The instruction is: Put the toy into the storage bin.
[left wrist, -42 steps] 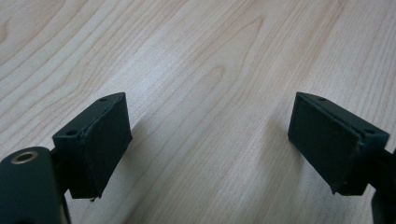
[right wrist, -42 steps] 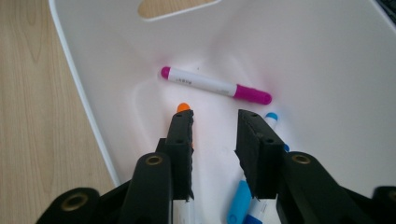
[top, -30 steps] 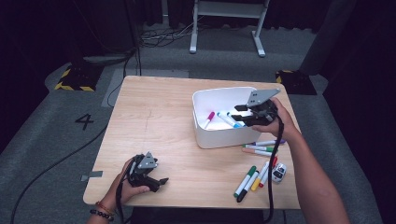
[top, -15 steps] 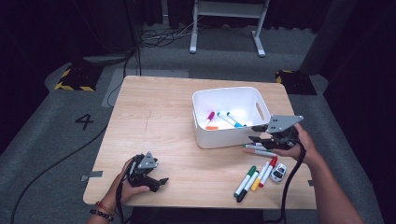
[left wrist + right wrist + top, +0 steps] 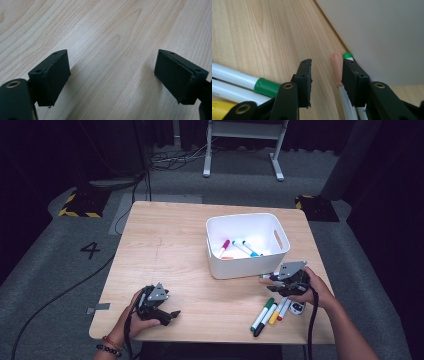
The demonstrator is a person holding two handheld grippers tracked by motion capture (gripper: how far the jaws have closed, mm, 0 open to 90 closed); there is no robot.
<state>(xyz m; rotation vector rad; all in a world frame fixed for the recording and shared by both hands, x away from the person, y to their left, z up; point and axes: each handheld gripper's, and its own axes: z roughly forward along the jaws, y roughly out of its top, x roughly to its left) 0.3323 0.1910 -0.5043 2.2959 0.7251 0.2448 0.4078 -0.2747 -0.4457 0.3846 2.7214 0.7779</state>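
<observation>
A white bin stands on the right half of the wooden table, with a pink, a blue and an orange marker lying in it. My right gripper is low at the bin's front right corner. Its jaws are open, a narrow gap apart. A salmon-capped marker lies between them, close against the right jaw. A green-capped marker lies beside it along the bin wall. My left gripper rests on the table at the front left, wide open over bare wood.
Several loose markers with green, yellow and red caps lie near the table's front right edge, just under my right hand. In the right gripper view a green-capped marker and a yellow one lie left of the jaws.
My right gripper has come away from above the bin, back toward me and down to the markers at its front right corner. The left gripper has stayed put.
</observation>
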